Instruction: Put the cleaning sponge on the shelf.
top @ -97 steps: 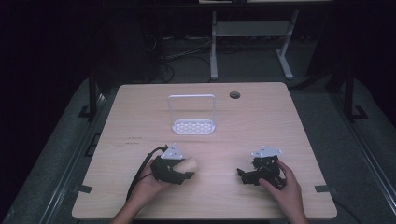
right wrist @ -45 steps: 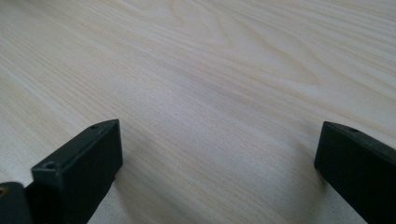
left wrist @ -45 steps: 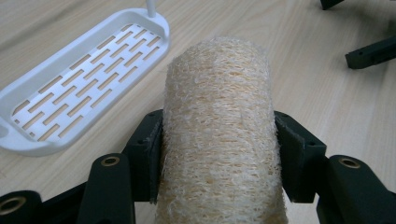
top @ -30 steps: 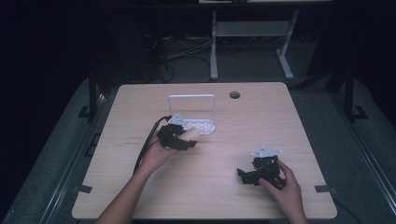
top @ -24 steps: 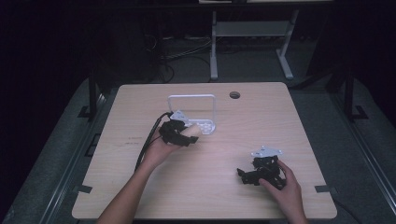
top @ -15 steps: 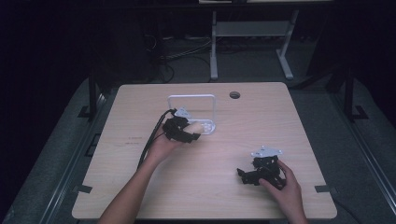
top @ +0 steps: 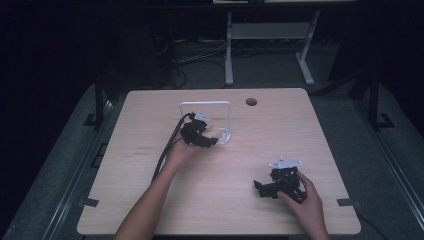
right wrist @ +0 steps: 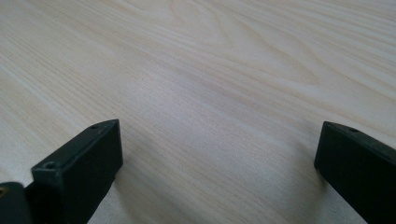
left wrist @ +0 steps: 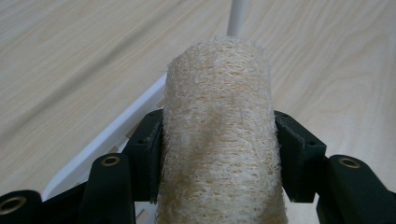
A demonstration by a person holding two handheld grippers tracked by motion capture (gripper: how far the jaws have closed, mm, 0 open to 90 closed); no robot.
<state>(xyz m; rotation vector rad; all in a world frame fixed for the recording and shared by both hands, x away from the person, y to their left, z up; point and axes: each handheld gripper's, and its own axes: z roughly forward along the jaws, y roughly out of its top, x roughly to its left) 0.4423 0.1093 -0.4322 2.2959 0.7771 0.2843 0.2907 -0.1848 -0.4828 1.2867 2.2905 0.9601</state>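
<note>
A loofah sponge (left wrist: 219,140) is clamped by the left gripper (top: 210,140) at frame centre, over the white rack (top: 226,107); the right gripper (top: 264,189), lower right, is held with jaws apart

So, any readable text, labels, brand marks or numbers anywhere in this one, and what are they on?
None can be read.
Loofah sponge in the left gripper: bare fibre, no label.
White rack: plain, no marking.
Right gripper, jaws wide apart: plain black, no print.
Wooden table: a few dark scuffs near its left edge, too small to tell whether they are writing.
</note>
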